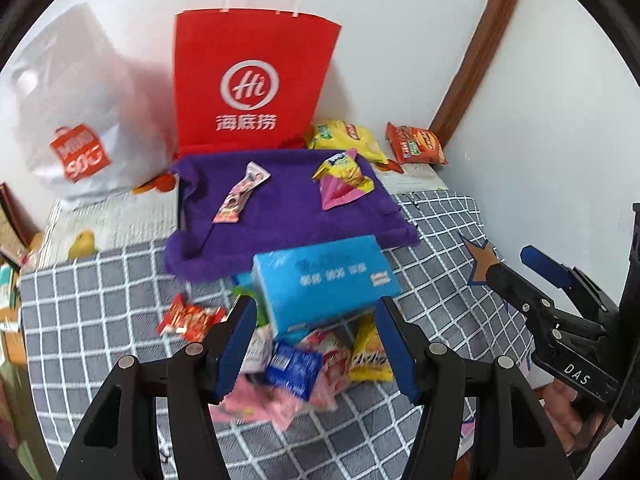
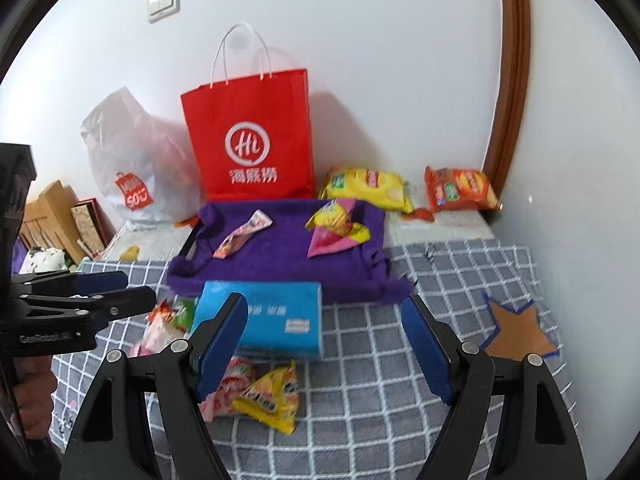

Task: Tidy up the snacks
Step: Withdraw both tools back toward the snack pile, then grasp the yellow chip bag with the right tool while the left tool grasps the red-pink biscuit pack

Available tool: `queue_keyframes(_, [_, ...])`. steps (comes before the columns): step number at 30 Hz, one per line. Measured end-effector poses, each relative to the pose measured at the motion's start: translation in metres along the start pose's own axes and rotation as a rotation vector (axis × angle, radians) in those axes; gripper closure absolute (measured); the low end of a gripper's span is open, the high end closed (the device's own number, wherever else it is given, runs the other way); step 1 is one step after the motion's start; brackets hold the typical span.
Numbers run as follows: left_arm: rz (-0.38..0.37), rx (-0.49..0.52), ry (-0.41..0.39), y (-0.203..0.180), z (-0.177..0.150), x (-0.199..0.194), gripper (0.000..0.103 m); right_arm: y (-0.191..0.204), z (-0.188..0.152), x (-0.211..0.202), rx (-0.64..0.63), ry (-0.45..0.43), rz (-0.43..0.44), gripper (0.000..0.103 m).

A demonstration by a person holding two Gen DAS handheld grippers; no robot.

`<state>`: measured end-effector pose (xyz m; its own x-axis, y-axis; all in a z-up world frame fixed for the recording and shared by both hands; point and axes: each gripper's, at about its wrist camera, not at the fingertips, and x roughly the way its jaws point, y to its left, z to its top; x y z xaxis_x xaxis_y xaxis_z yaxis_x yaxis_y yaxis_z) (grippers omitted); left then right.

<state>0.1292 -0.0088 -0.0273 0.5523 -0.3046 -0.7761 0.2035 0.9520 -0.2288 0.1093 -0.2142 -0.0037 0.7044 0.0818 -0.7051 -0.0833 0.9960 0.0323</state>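
Crinkly snack packets point(image 1: 296, 364) beside boxy blue carton point(image 1: 326, 280) on fuzzy purple cloth point(image 1: 288, 208); both fingers apart, empty.

A home bedroom: checked bedspread point(image 2: 400, 420), wall light switch point(image 2: 163, 2), shopping bags point(image 2: 250, 136) against the wall.

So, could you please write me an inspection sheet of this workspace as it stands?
Surface: grey checked cloth with a purple towel on it.
Job's things: three small snack packets on the towel; a loose pile beside the blue tissue box.
Clutter: red paper bag, white plastic bag, yellow chip bag and orange chip bag by the wall.
Grippers: left gripper and right gripper open, empty.
Cables: nothing seen.
Surroundings: white wall, brown trim.
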Motion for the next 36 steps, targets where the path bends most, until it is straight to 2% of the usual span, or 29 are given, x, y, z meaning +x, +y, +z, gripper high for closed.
queue_keyframes(4, [0.012, -0.045, -0.003, 0.016, -0.010, -0.011, 0.044, 0.007, -0.009, -0.007, 0.012, -0.005, 0.051, 0.024])
queue_keyframes(11, [0.032, -0.088, -0.013, 0.039, -0.023, -0.022, 0.044, 0.019, -0.021, -0.005, 0.017, 0.002, 0.067, 0.024])
queue_keyframes(19, [0.029, -0.138, 0.005, 0.057, -0.030, -0.014, 0.044, 0.021, -0.037, 0.006, 0.002, 0.039, 0.047, 0.024])
queue_keyframes(26, [0.026, -0.164, 0.013, 0.062, -0.026, -0.006, 0.044, 0.012, -0.047, 0.021, 0.042, 0.098, 0.047, 0.024])
queue_keyframes(36, [0.054, -0.183, 0.026, 0.072, -0.032, 0.007, 0.044, 0.011, -0.051, 0.031, 0.038, 0.104, 0.064, 0.024])
